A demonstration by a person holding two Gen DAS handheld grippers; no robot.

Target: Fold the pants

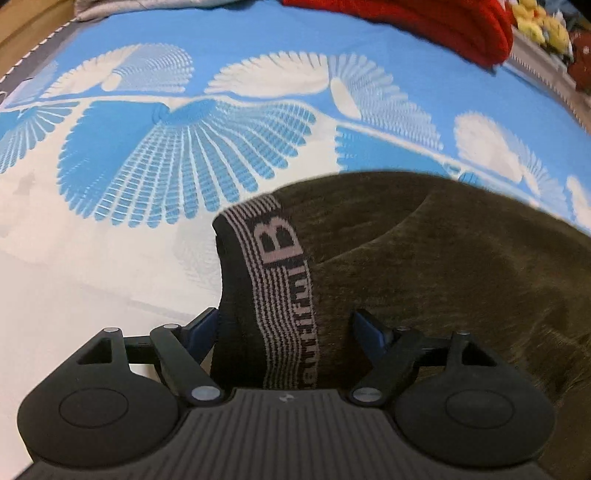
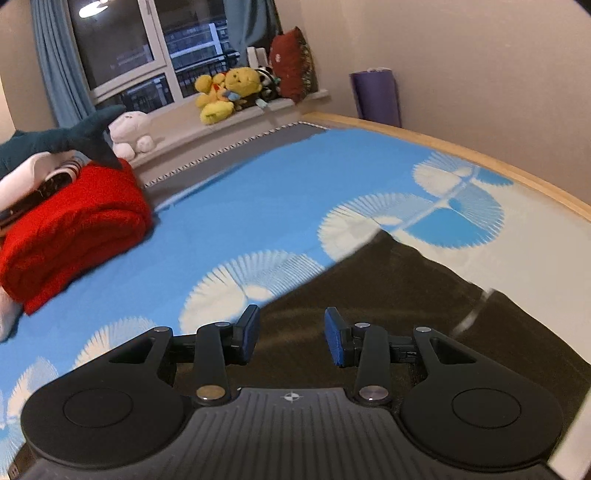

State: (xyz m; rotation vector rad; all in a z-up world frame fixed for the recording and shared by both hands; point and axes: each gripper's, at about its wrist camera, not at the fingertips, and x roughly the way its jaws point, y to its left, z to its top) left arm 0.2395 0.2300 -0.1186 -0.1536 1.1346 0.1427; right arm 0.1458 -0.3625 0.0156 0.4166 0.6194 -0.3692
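Dark olive pants (image 1: 424,258) lie on a blue and white bedspread (image 1: 184,147). Their striped waistband (image 1: 280,288), marked with a large letter B, runs between the fingers of my left gripper (image 1: 284,325). The jaws stand wide apart on either side of the band, not closed on it. In the right wrist view the pants (image 2: 388,280) spread out below and ahead of my right gripper (image 2: 291,334), which is open and holds nothing.
A folded red blanket (image 2: 74,229) lies at the left of the bed, also seen in the left wrist view (image 1: 443,26). Plush toys (image 2: 225,92) sit on the window sill. A wooden bed edge (image 2: 480,158) runs along the right, by a wall.
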